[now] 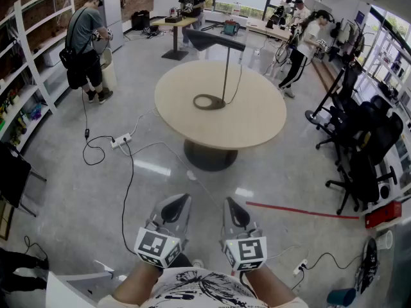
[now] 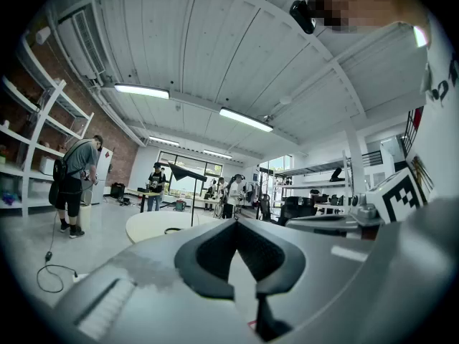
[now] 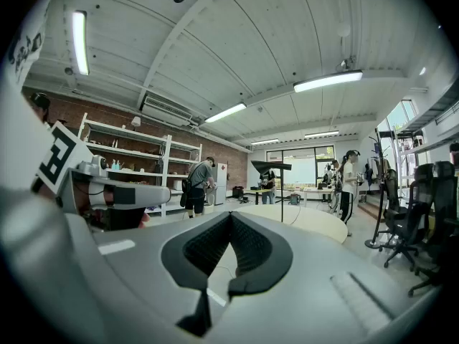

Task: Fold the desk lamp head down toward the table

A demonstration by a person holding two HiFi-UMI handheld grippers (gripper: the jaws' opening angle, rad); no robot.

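Plainly nothing is within reach: the desk lamp [image 1: 225, 69] stands upright on the round table [image 1: 263, 117] at twelve o'clock, well apart from the left gripper [image 1: 174, 209] and right gripper [image 1: 235, 212], both pinched closed, empty. Pressing its head [image 1: 215, 40] without steadying the base [image 1: 209, 101] could tip it.

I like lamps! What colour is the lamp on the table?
Black lamp; head view shows best.
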